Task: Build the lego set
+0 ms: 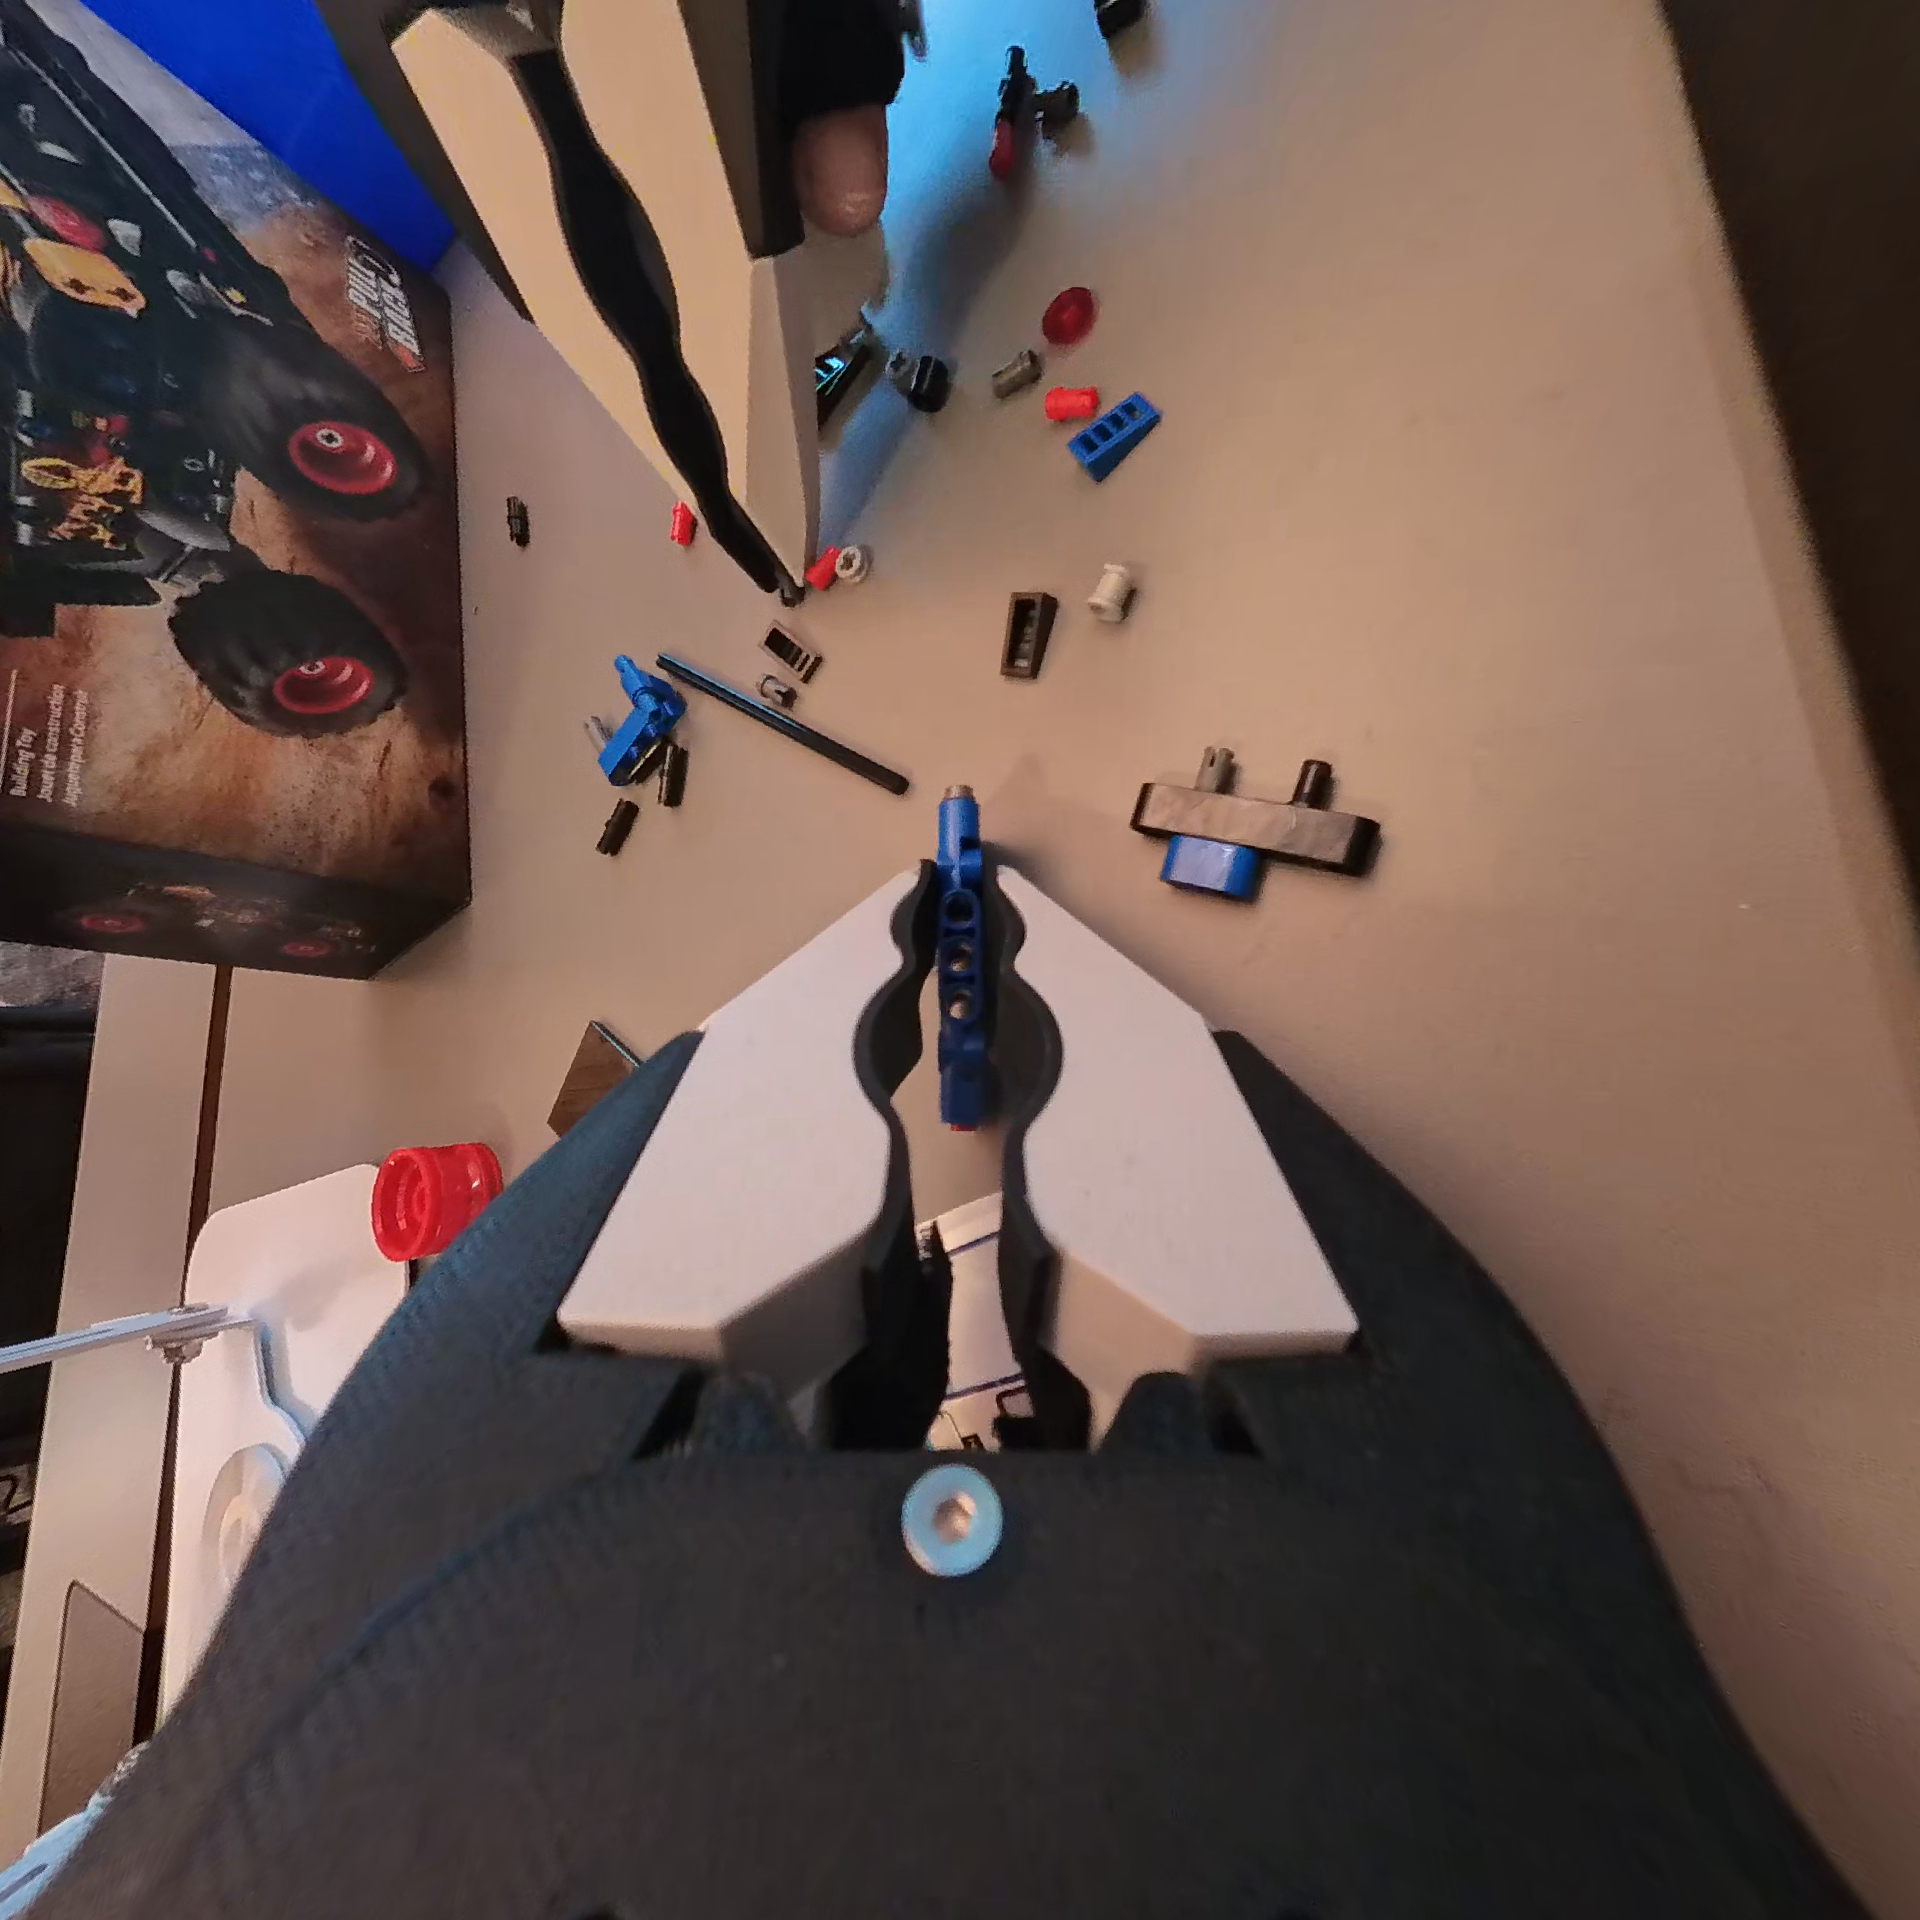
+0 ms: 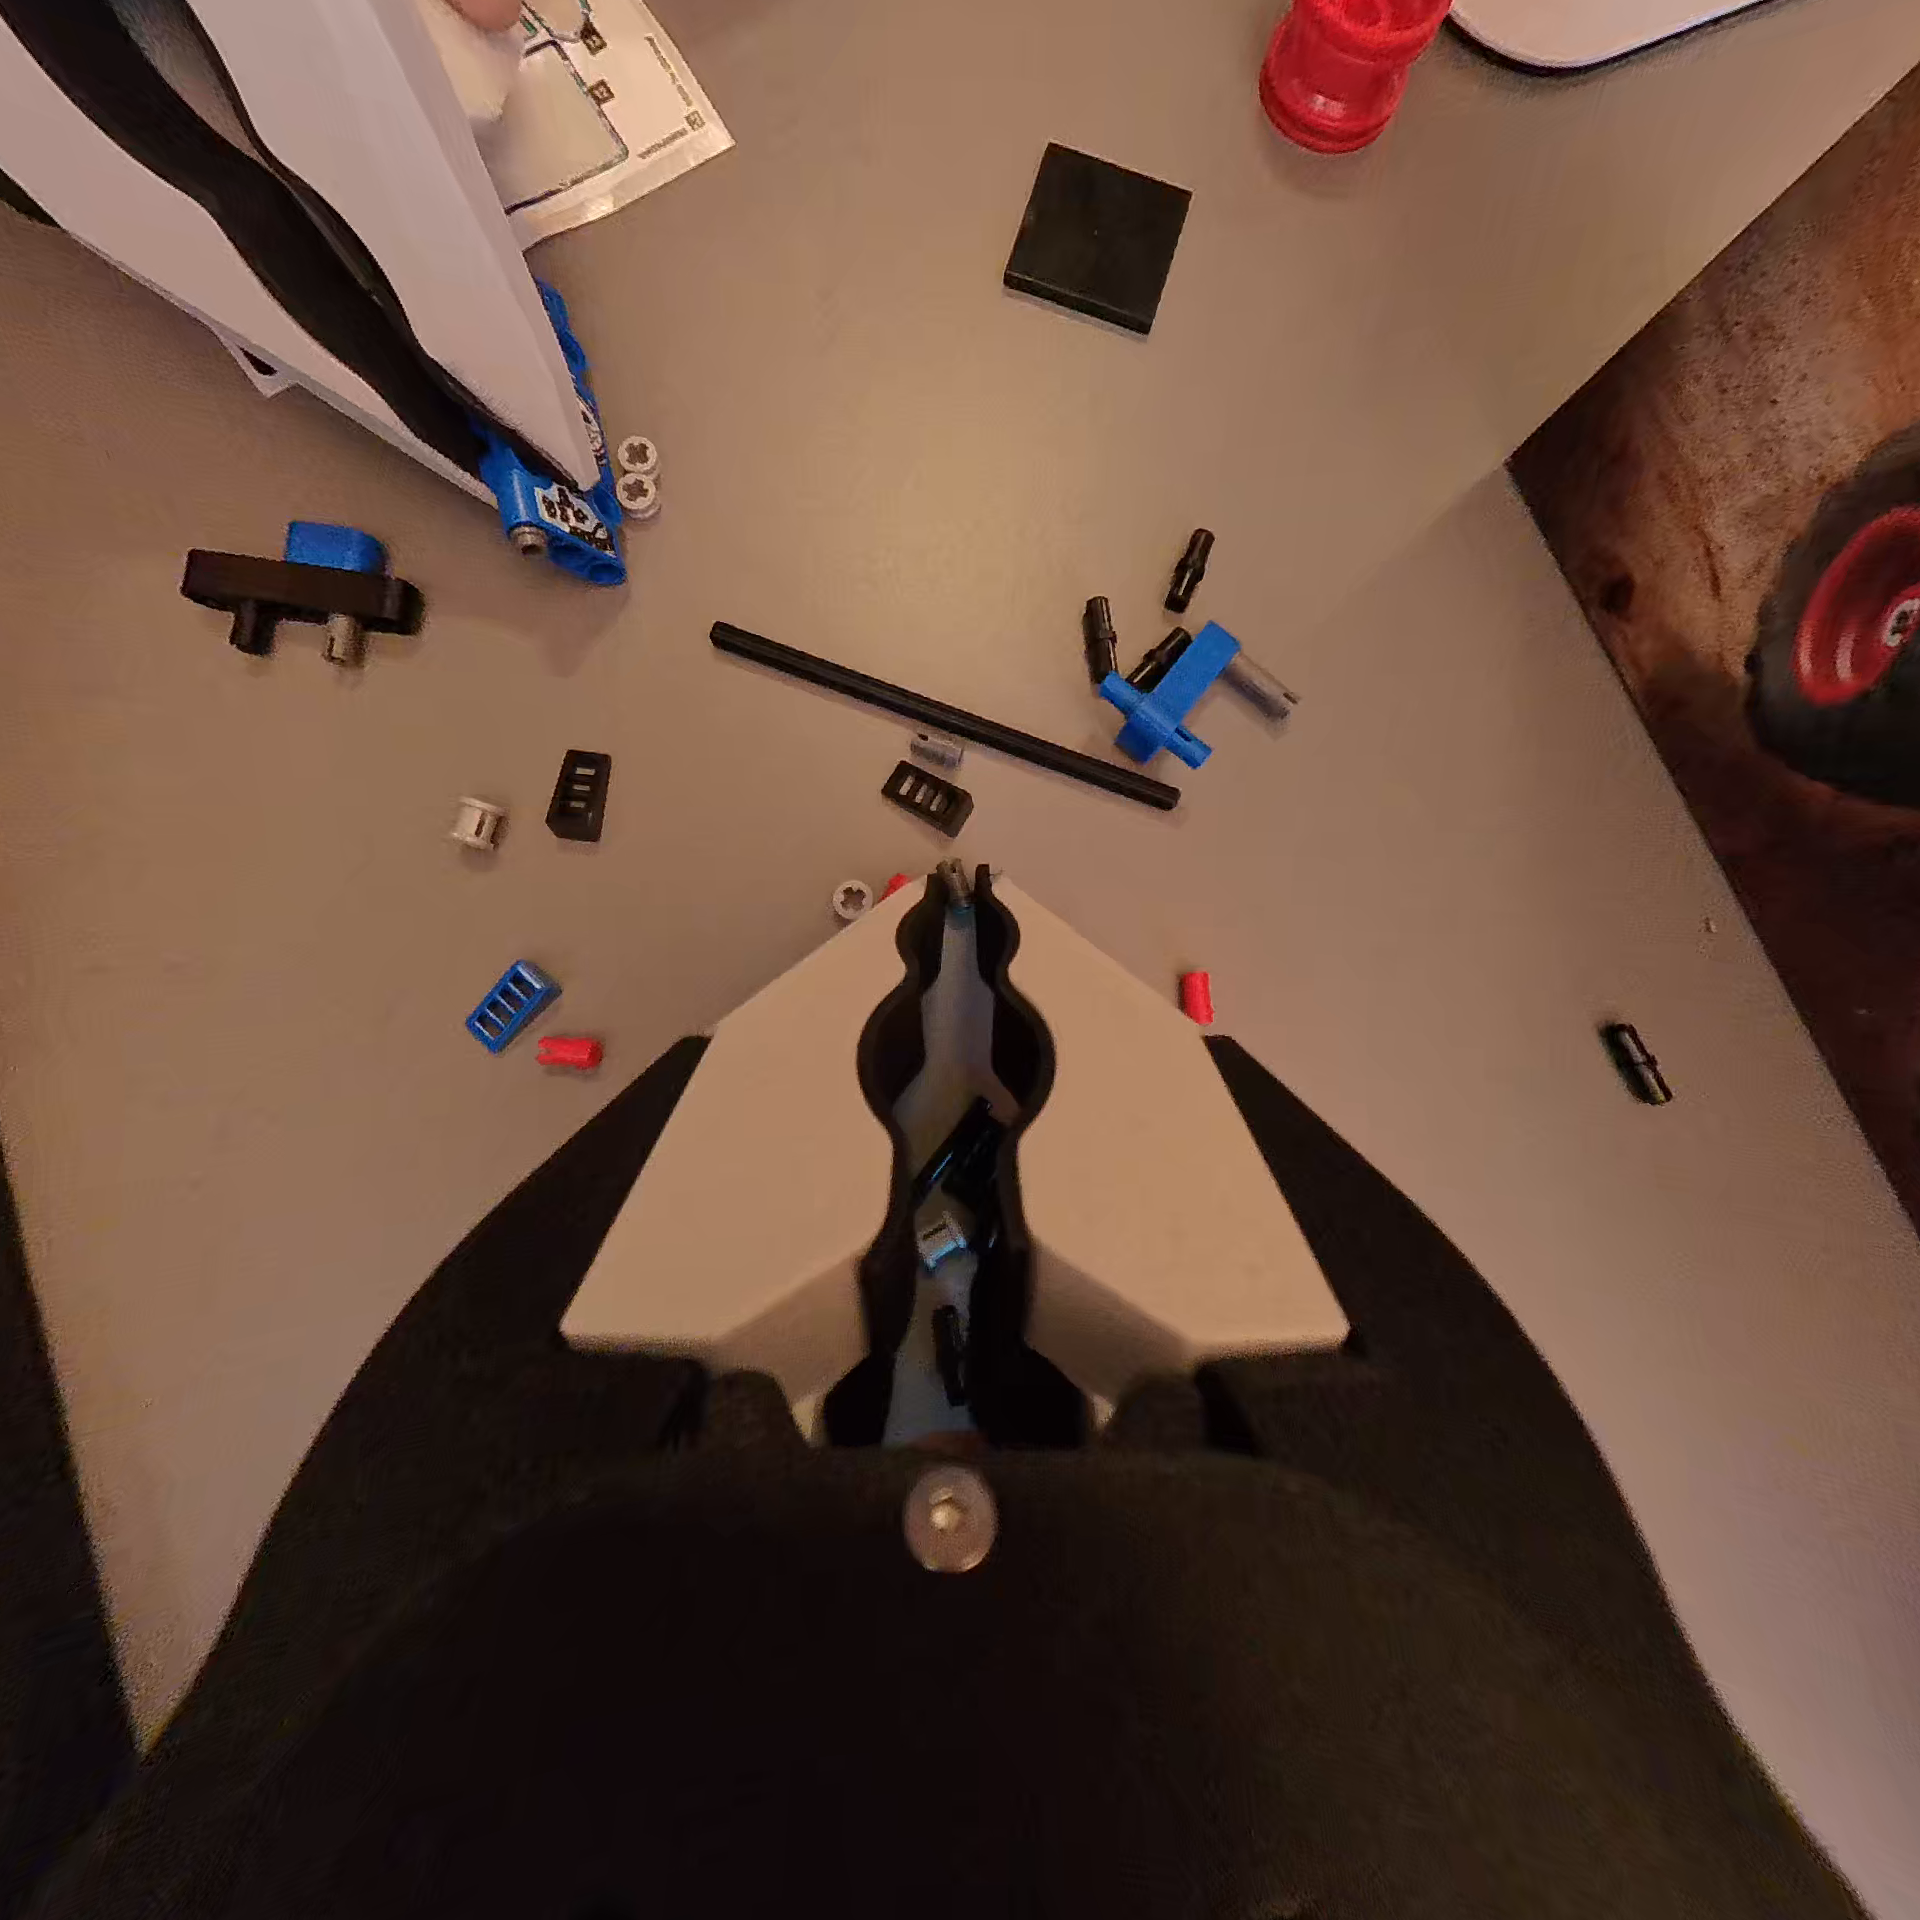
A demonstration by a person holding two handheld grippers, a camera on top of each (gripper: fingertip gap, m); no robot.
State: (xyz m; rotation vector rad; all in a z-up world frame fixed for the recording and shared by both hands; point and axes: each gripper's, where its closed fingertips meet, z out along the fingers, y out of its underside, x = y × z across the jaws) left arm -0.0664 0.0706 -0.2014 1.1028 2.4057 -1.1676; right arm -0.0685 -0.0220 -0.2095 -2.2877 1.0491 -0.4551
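My left gripper [image 1: 958,878] is shut on a blue beam with holes [image 1: 961,940] and holds it on edge just above the table. A grey pin sticks out of the beam's far end. The same gripper and blue beam [image 2: 561,509] show at the upper left of the right wrist view. My right gripper [image 2: 961,883] is shut on a small grey pin [image 2: 954,878] at its tips, low over the table. It also shows in the left wrist view [image 1: 788,587]. A black beam with a blue piece and two pins [image 1: 1252,826] [image 2: 301,587] lies beside the left gripper.
A black axle [image 2: 940,712], a blue connector with black pins [image 2: 1169,696], black and blue grille pieces [image 2: 509,1003], and red and grey bushes lie scattered. A black square tile [image 2: 1096,239], a red wheel hub [image 2: 1345,62], an instruction sheet [image 2: 592,114] and the set's box [image 1: 208,520] ring the area.
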